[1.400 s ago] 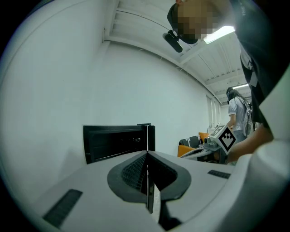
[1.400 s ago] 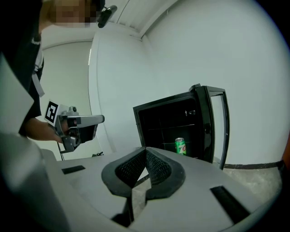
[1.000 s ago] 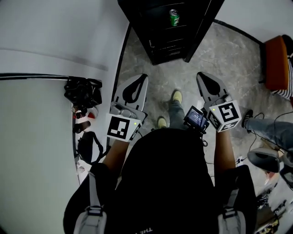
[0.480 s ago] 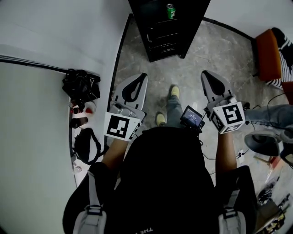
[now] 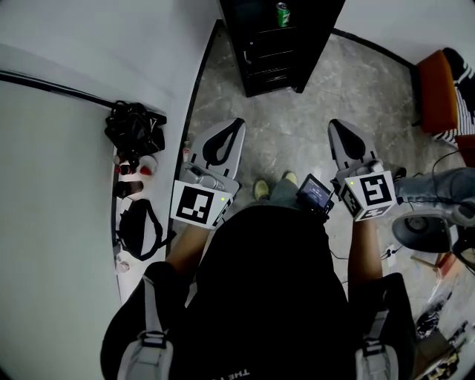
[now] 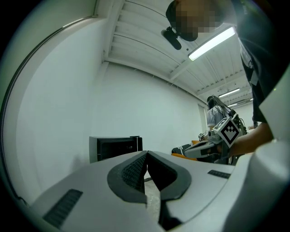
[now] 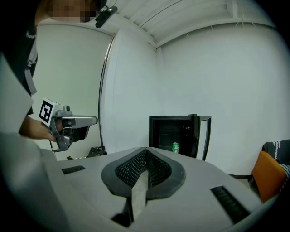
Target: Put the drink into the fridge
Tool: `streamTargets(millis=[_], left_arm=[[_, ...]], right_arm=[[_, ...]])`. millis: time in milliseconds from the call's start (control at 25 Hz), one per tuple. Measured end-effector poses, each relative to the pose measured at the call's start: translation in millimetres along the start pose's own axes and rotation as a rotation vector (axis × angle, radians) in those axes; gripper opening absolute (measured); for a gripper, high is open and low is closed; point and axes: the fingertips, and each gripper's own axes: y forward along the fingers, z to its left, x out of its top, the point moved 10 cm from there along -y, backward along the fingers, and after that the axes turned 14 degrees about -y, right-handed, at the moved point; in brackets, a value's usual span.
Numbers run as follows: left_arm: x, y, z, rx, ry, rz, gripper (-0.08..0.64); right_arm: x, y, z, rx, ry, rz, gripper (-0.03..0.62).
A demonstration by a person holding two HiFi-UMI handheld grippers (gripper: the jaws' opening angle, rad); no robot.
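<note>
A green drink can (image 5: 282, 13) stands inside the small black fridge (image 5: 276, 56) at the top of the head view; in the right gripper view the can (image 7: 175, 147) shows on a shelf behind the open door (image 7: 202, 136). My left gripper (image 5: 236, 123) and right gripper (image 5: 335, 125) are held out over the stone floor, well short of the fridge. Both are shut and hold nothing. In the left gripper view the jaws (image 6: 147, 153) meet at the tip, with the fridge (image 6: 116, 147) beyond. The right gripper's jaws (image 7: 145, 148) are likewise pressed together.
A black bag (image 5: 134, 132) and small items lie along the white wall at the left. An orange seat (image 5: 438, 89) stands at the right, with another person's leg (image 5: 438, 184), a round grey base (image 5: 420, 231) and cables near it. Grey stone floor lies between me and the fridge.
The fridge and can have slid slightly toward the top of the head view and the feet below have shifted. Both grippers stay shut in front of the body.
</note>
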Motion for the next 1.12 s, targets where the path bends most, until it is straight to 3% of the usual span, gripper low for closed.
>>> streamTargets(millis=[280,560,1120], left_arm=[[-2,1,-14,-0.008,-0.019,0.012,0.011],[1,8,-36,-0.064,-0.009,-0.016,0.011],[2,5,-42,-0.104,0.009,-0.031,0.011]], right_arm=[[-2,-15,2,-0.002,-0.005,0.012,0.012],[-4,-33,0,-0.032,-0.021,0.0,0.012],[-4,-38,12,-0.047,-0.016,0.002,0.012]])
